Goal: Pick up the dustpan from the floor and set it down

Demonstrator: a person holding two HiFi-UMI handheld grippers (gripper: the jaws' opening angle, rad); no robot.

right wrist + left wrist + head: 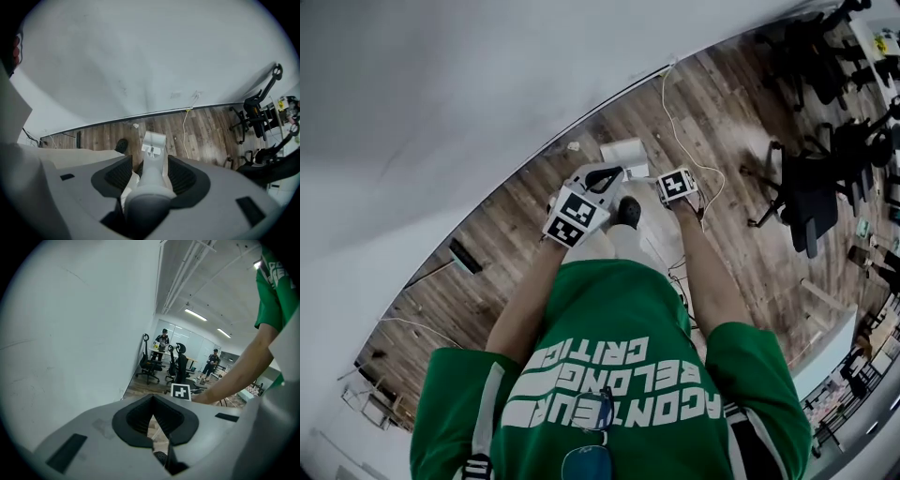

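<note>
A grey long-handled dustpan stands on the wood floor by the white wall, its pan (pixel 153 140) flat down and its handle (pixel 151 180) rising straight toward the camera. My right gripper (pixel 149 164) points down over it, jaws open, with the handle between the pads and a small gap on each side. From the head view the pan (pixel 623 155) lies just beyond the right gripper (pixel 677 186). My left gripper (pixel 600 178) hangs beside it to the left. Its pads meet at the tips and hold nothing in the left gripper view (pixel 153 399).
A white cable (pixel 675 122) trails across the floor from the wall. Black office chairs (pixel 811 202) stand to the right. The person's dark shoe (pixel 628 211) is near the pan, and a black flat object (pixel 466 255) lies along the wall at left.
</note>
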